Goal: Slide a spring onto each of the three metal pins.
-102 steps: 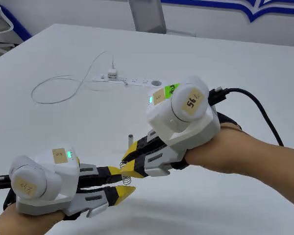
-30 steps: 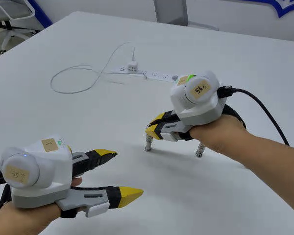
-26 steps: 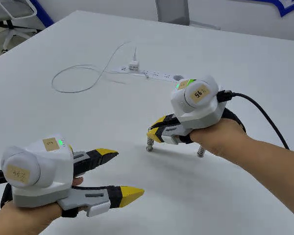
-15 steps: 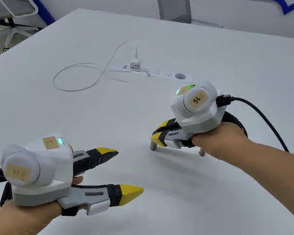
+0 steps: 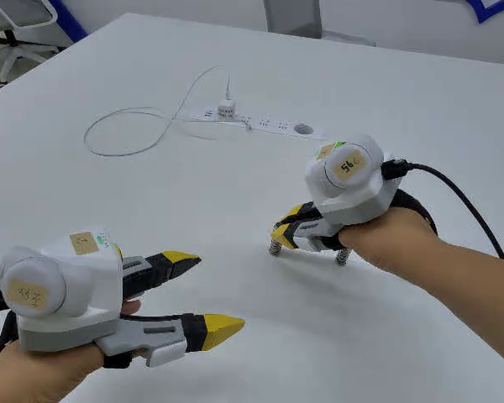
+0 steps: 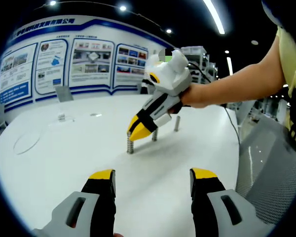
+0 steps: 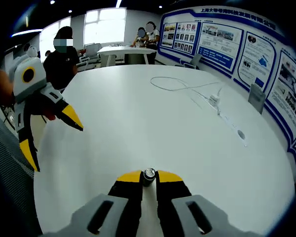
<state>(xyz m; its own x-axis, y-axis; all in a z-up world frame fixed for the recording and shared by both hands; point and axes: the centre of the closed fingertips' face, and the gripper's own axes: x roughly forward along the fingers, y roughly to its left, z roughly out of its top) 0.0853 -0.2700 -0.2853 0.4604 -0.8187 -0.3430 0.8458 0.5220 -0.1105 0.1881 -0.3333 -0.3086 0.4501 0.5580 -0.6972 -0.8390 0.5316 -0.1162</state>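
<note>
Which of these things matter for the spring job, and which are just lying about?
Job: right gripper, the pin it grips, other pins, left gripper.
Lying about: power strip, cable.

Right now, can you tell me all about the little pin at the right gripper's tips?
The pin is a small, shiny grey metal post that stands upright on the white table. A spring is coiled around its shaft, down to the table. Seen from above, its top is round. The yellow tips of the right gripper close on that top, one on each side.
</note>
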